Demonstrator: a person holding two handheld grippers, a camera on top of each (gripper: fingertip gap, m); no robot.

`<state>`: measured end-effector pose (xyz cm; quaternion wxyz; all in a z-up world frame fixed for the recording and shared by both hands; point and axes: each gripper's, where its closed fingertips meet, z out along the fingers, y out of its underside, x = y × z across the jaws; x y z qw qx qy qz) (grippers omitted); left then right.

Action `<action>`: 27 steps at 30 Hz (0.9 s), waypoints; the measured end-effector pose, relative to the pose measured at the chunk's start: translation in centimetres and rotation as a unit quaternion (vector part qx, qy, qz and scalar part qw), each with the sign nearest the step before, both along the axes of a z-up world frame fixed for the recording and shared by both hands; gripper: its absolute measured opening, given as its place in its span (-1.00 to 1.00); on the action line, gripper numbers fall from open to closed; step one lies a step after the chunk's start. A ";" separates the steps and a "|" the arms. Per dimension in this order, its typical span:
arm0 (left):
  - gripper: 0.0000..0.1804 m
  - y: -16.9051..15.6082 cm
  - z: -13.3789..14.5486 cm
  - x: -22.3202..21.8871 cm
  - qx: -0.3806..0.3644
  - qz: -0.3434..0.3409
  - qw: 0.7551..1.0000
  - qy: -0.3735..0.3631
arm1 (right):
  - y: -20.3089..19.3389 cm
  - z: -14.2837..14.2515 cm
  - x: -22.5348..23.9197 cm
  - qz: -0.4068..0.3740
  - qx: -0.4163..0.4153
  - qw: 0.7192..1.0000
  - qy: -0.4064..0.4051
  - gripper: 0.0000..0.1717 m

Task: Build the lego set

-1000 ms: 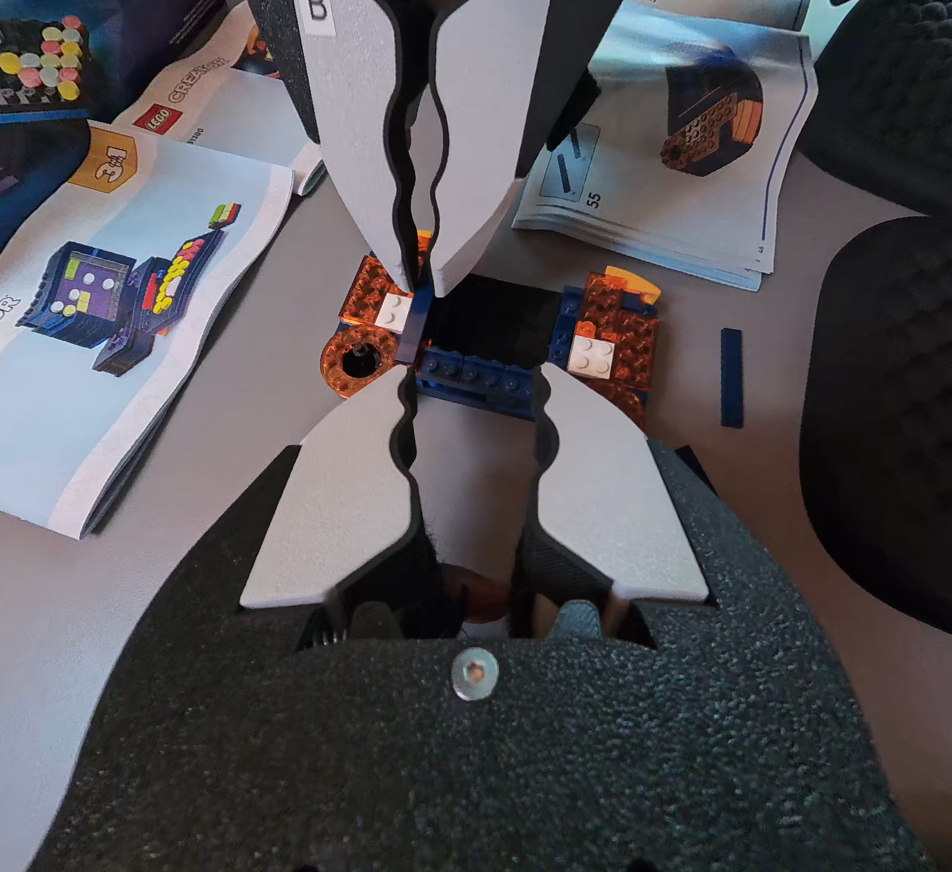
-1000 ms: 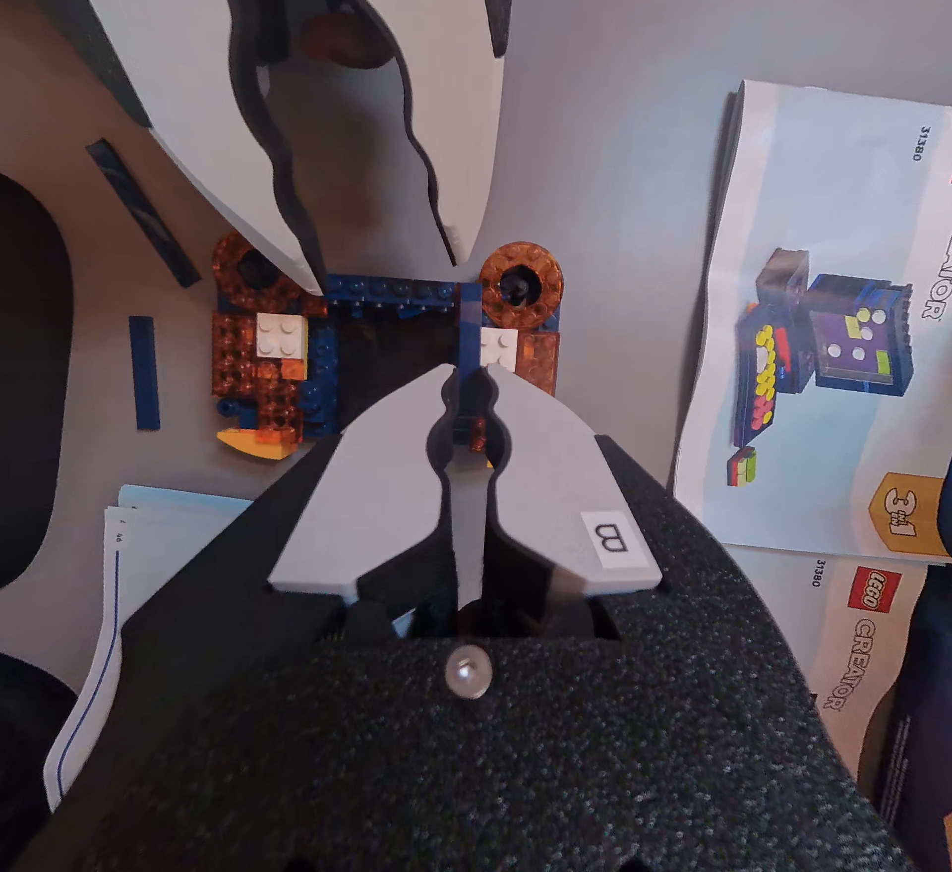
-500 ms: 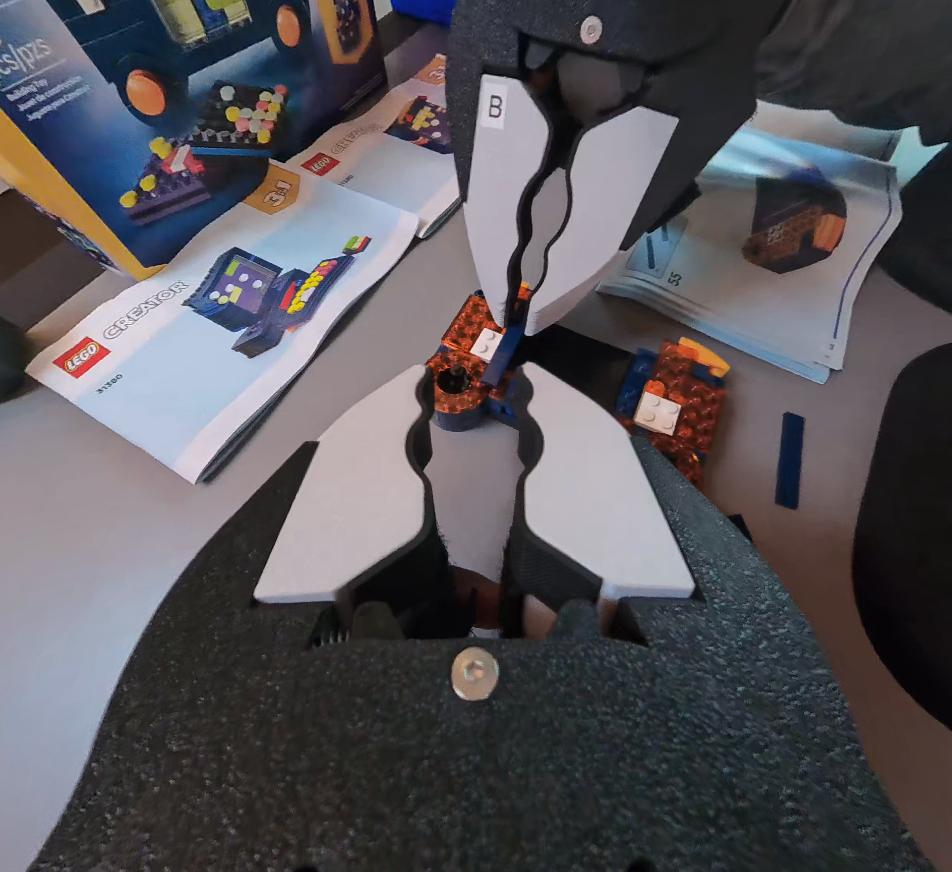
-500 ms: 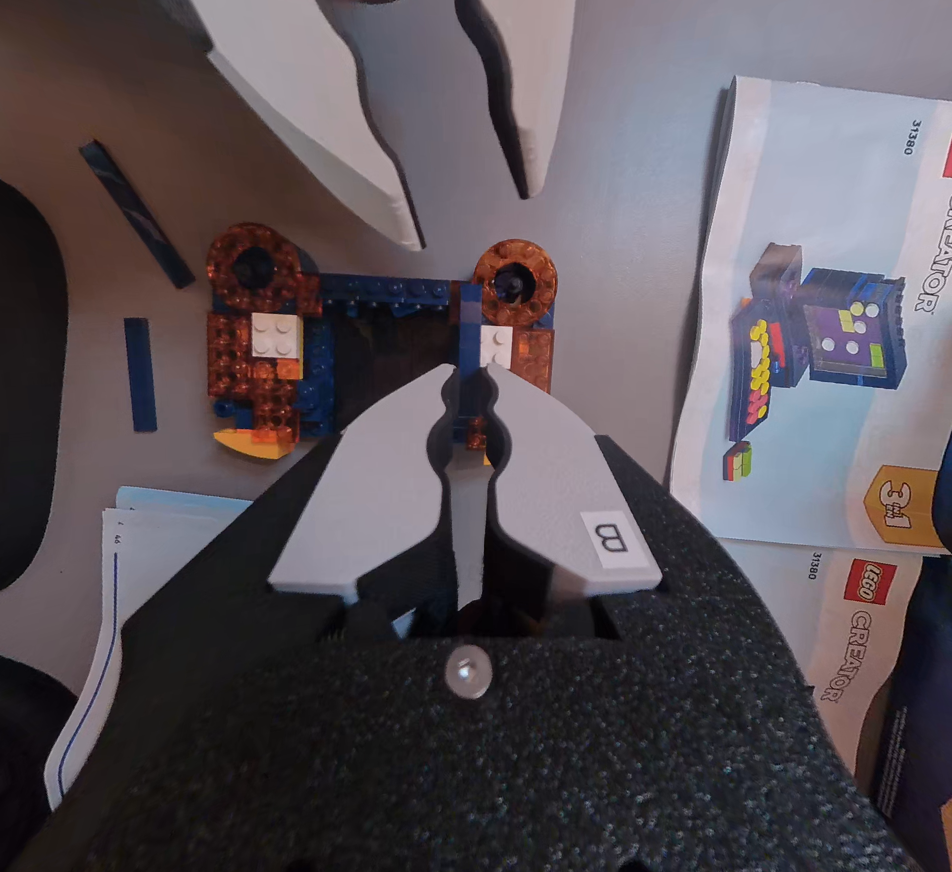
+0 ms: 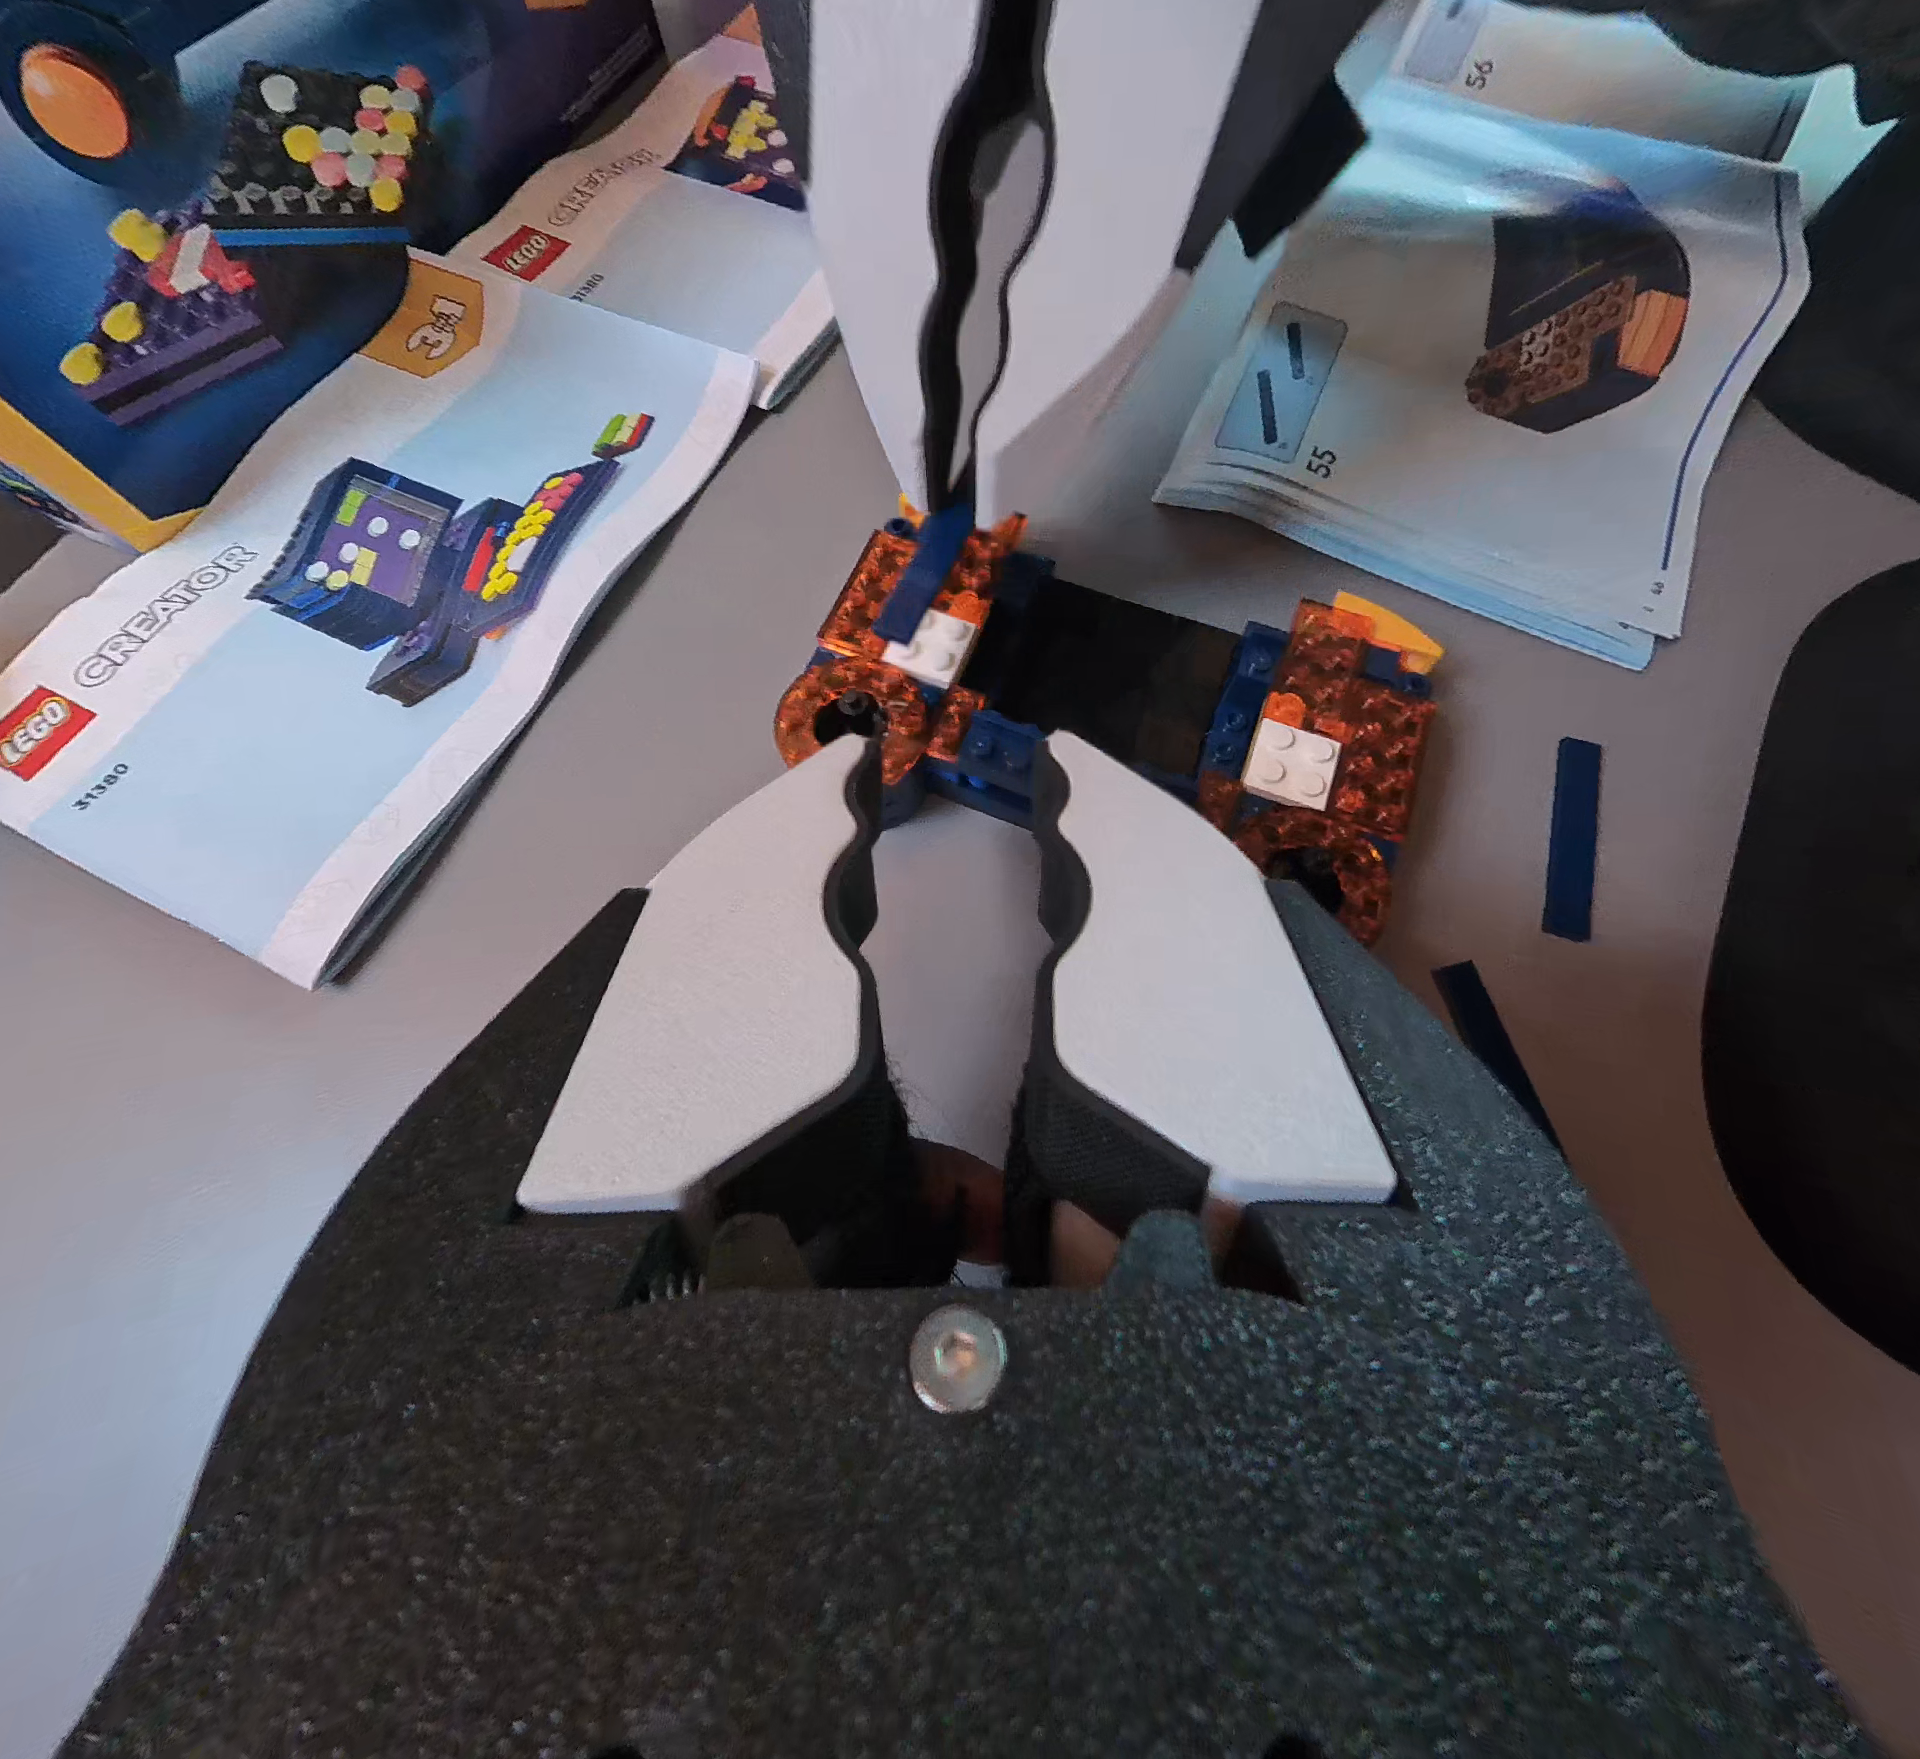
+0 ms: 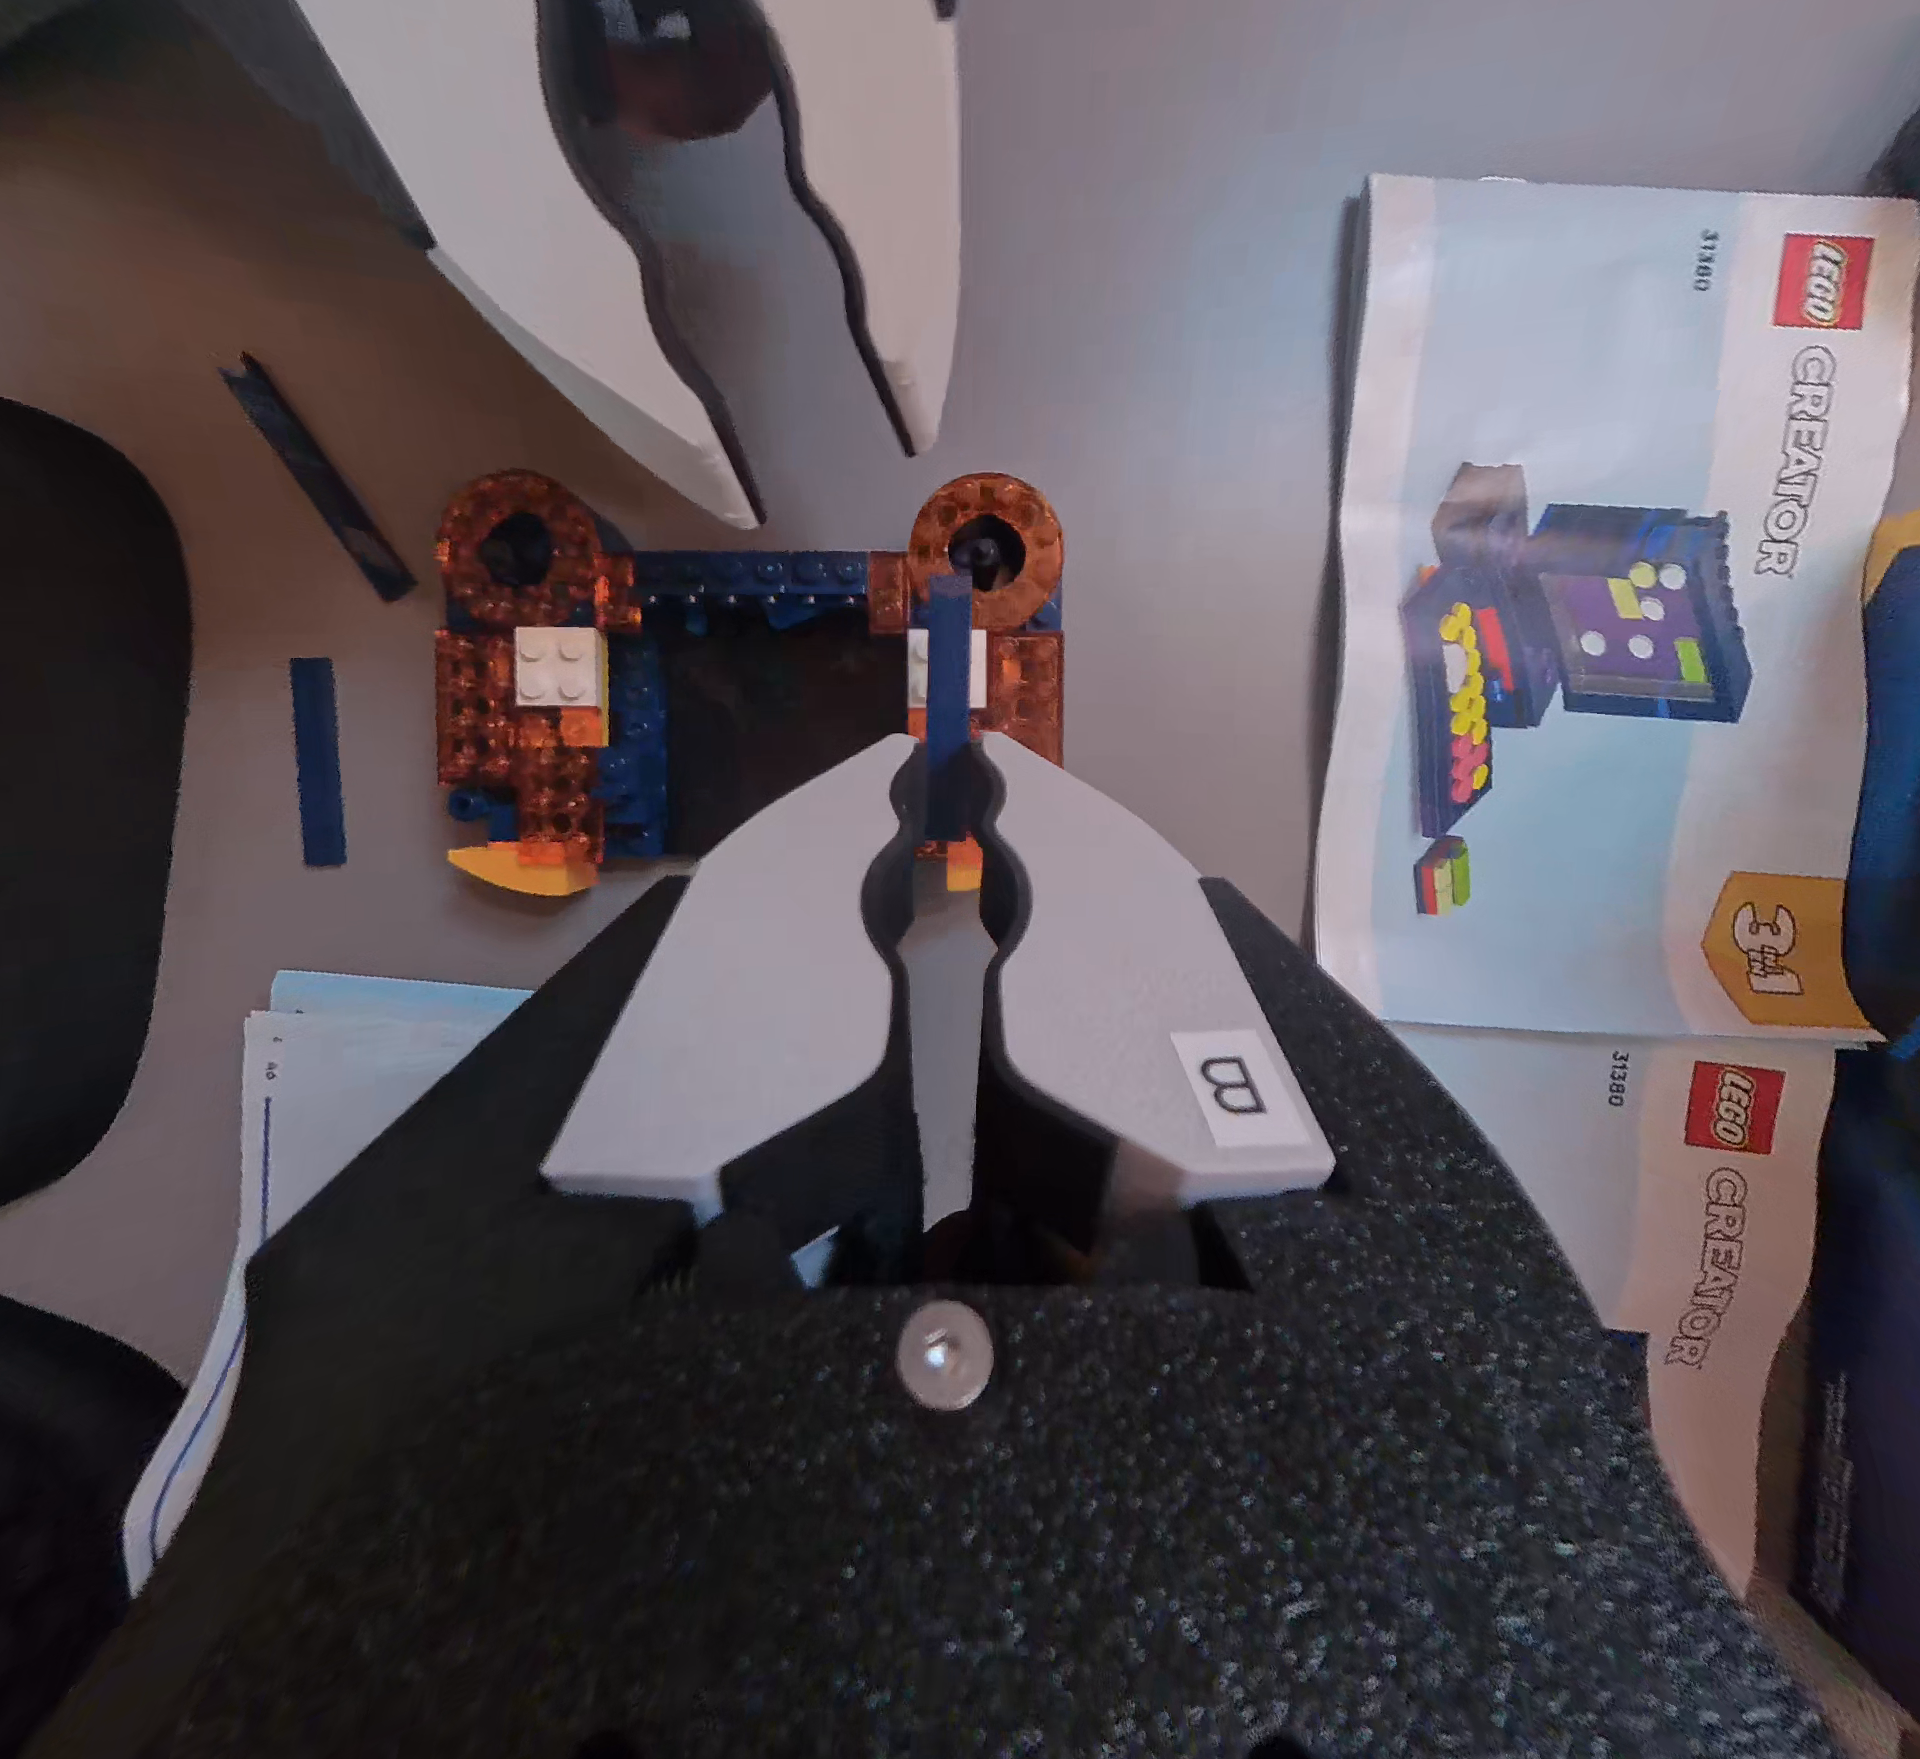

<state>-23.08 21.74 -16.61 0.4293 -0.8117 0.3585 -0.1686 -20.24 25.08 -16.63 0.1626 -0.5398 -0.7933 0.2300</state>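
A partly built brick model (image 5: 1330,701) of clear orange and dark blue bricks with white squares lies on the grey table; it also shows in the right wrist view (image 6: 520,722). My right gripper (image 6: 948,748) is shut on a thin dark blue strip (image 6: 948,670). It holds the strip tilted over the white brick and orange ring at one end of the model. In the left wrist view the right gripper (image 5: 951,504) comes down from above with the strip (image 5: 925,577). My left gripper (image 5: 956,759) is open at the model's near edge by the orange ring. From the right wrist view the left gripper (image 6: 831,483) has only table between its tips.
Two loose dark blue strips (image 5: 1571,836) (image 5: 1475,1013) lie right of the model. A closed booklet (image 5: 312,670) and a set box (image 5: 208,151) are at the left, an open booklet (image 5: 1455,410) behind. A black rounded object (image 5: 1829,930) is at the right edge. Spacing between my two grippers at the tips: around 5 cm.
My left gripper's fingers came closer together and drew back from around the model's blue edge. The blue strip in my right gripper now tilts up over the white brick.
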 end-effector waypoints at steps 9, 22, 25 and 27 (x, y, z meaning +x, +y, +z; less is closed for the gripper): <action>-0.69 -0.5 -0.5 0.8 -0.007 -0.027 1.000 0.006 | -0.4 -0.1 -0.1 0.010 -0.015 1.000 -0.001 -0.92; -0.62 -0.7 -0.7 1.2 -0.006 -0.040 0.999 0.010 | -1.1 -0.8 -0.2 0.011 -0.029 1.000 -0.005 -0.92; -0.61 -0.7 -0.9 1.4 -0.011 -0.045 0.999 0.013 | -1.1 -1.2 -0.2 0.010 -0.001 1.000 -0.014 -0.92; -0.61 -0.8 -1.1 1.4 -0.013 -0.046 0.999 0.015 | -1.2 -1.4 -0.1 0.010 0.012 1.000 -0.023 -0.92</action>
